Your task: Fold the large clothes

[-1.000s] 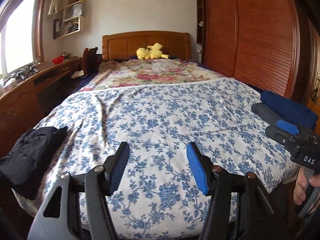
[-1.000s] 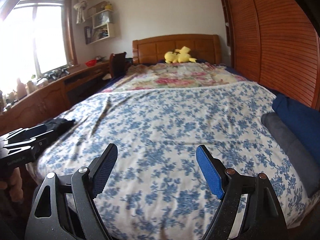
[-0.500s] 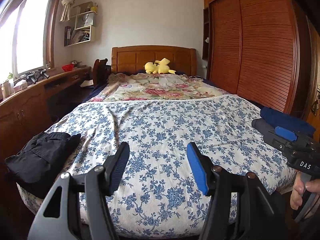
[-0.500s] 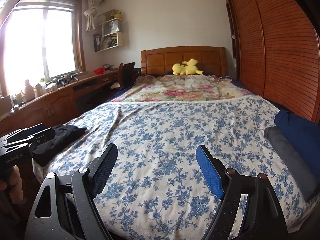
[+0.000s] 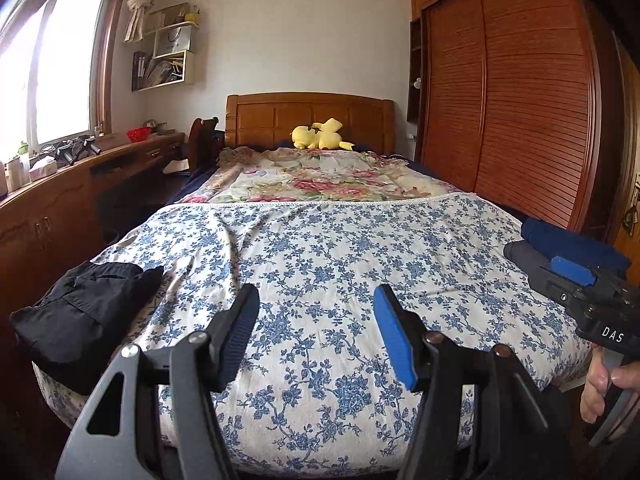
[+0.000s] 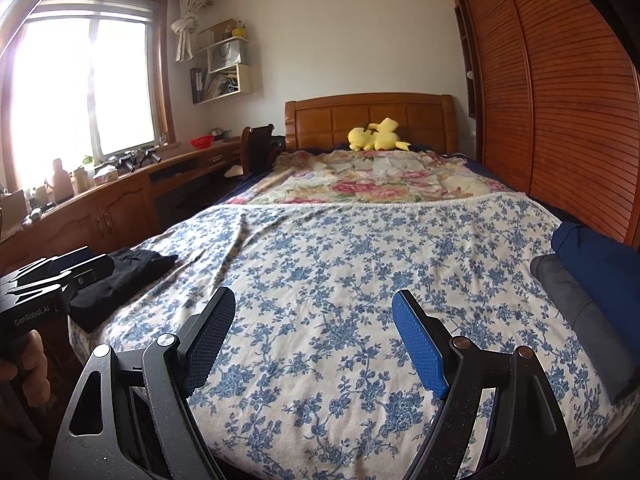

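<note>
Blue-flowered cotton covers the bed (image 5: pixel 320 248), and both claws hang above its foot with nothing between their pads. The left gripper (image 5: pixel 316 336) is spread wide and released; the right gripper (image 6: pixel 314 340) likewise stands apart and holds nothing. The crumpled black garment (image 5: pixel 84 312) lies off to the left of the left claw, at the bed's near corner, partly draped over the edge. To the right of the right claw sit a folded grey piece (image 6: pixel 580 320) and a navy piece (image 6: pixel 600 264), touching each other (these look already done, as far as I can judge). The step in hand seems to be the pause between items. Next, the left claw should swing left and down to pinch an edge of the black garment, then drag it onto the open spread.
</note>
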The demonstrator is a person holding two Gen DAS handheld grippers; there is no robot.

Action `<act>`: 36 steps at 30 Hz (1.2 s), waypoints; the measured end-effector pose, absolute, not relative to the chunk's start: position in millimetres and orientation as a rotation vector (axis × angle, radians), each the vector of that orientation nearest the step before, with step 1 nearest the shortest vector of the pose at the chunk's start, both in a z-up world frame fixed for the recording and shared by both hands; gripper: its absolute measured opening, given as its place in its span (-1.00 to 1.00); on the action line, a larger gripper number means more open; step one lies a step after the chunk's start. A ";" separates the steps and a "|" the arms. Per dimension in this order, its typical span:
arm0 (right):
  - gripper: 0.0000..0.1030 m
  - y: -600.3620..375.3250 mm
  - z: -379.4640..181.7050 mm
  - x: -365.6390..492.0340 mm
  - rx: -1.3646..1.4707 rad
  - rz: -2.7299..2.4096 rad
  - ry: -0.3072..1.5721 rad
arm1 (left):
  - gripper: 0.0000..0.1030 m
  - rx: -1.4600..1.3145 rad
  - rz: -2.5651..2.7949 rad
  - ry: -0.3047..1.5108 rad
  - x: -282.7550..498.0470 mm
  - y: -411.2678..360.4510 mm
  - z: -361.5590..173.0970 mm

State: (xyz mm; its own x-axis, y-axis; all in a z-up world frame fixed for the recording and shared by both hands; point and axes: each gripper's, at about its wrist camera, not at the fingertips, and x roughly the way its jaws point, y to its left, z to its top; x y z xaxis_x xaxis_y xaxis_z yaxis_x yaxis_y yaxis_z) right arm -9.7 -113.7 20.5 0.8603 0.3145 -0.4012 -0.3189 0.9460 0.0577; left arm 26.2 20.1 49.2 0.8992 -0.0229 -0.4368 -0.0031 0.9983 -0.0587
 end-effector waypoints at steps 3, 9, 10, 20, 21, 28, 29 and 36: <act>0.60 -114.0 19.9 -9.7 -0.011 0.328 0.420 | 0.14 -0.057 -0.008 0.451 26.3 20.6 48.7; 0.60 -114.8 20.1 -9.6 -0.011 0.329 0.419 | 0.14 -0.057 -0.009 0.451 25.7 19.6 48.5; 0.60 -114.9 20.2 -9.6 -0.011 0.330 0.419 | 0.14 -0.057 -0.009 0.450 25.9 19.7 48.3; 0.60 -115.0 20.3 -9.9 -0.012 0.328 0.417 | 0.14 -0.055 -0.011 0.441 22.4 16.8 51.8; 0.60 -114.7 20.2 -9.8 -0.012 0.327 0.417 | 0.14 -0.055 -0.012 0.440 22.7 16.8 51.9; 0.60 -114.7 20.1 -9.9 -0.012 0.328 0.418 | 0.14 -0.052 -0.010 0.438 21.4 15.0 52.5; 0.60 -114.5 20.0 -9.9 -0.011 0.328 0.418 | 0.14 -0.053 -0.011 0.439 21.4 15.0 52.6; 0.60 -114.4 19.9 -9.9 -0.012 0.329 0.418 | 0.14 -0.053 -0.015 0.430 19.1 10.3 56.6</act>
